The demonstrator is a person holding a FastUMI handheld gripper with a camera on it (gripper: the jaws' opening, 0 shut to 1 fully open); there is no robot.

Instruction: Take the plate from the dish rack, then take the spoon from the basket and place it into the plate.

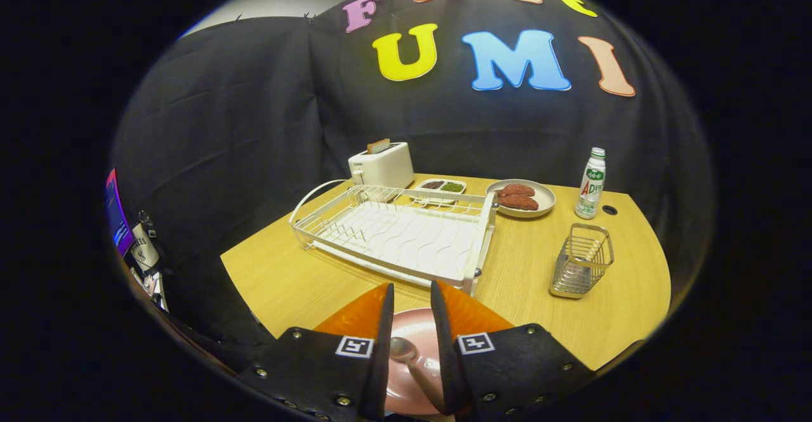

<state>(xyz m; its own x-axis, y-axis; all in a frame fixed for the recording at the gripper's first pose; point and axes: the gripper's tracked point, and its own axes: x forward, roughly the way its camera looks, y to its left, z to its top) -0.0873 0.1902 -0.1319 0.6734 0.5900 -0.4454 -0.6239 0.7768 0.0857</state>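
Hovering over a pink plate (415, 346) on the table (304, 276), the gripper (412, 298) has its fingers a narrow gap apart, with a spoon (412, 362) lying between them on the plate; whether they pinch it I cannot tell. Beyond stand the rack (399, 235) and basket (582, 260) (both bare). Likely the last step — next, spreading and lifting clear.

The gripper (412, 295) hangs over a pink plate (412, 330) lying on the wooden table (304, 270) just before the white dish rack (396, 235). A spoon (412, 362) lies in the plate, seen in the gap between the parted fingers, which do not press it. Right of the rack stands a wire basket (582, 261); behind the rack, a toaster (381, 164), a two-part dish (441, 188), a plate of meat (521, 197) and a bottle (590, 183).
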